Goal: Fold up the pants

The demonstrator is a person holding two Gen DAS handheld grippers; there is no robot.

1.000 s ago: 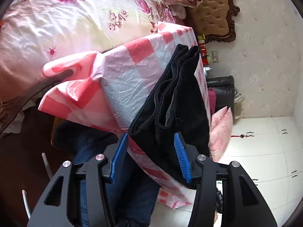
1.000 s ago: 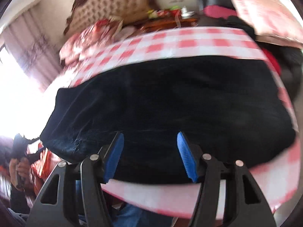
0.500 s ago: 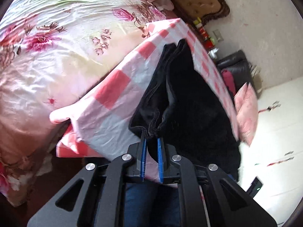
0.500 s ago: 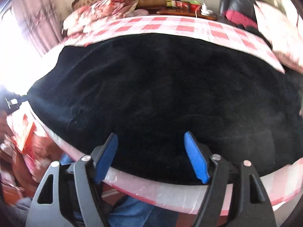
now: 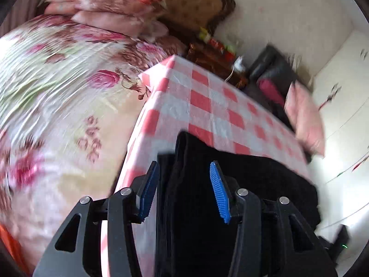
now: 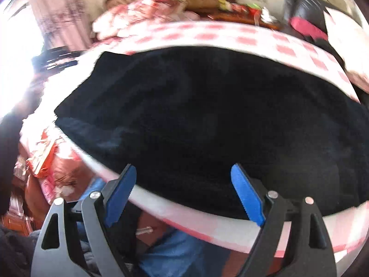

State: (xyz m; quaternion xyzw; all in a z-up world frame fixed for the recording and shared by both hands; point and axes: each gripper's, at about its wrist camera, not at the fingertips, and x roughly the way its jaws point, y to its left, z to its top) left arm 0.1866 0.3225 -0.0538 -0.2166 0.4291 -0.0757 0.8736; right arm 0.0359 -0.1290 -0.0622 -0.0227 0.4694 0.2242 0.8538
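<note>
With both the left hand-held gripper and the right hand-held gripper released, the folded black pants lie near the counter front edge, where a careless nudge could slide them off or undo the fold

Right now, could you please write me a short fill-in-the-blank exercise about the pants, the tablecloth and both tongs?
1. The pants on the table are ____ in colour.
2. The tablecloth has a pattern of white and ____ squares.
3. The left tongs stand ____, with pants fabric between the blue pads.
4. The right tongs are ____, gripping nothing.

Missing words: black; red; open; open
</note>
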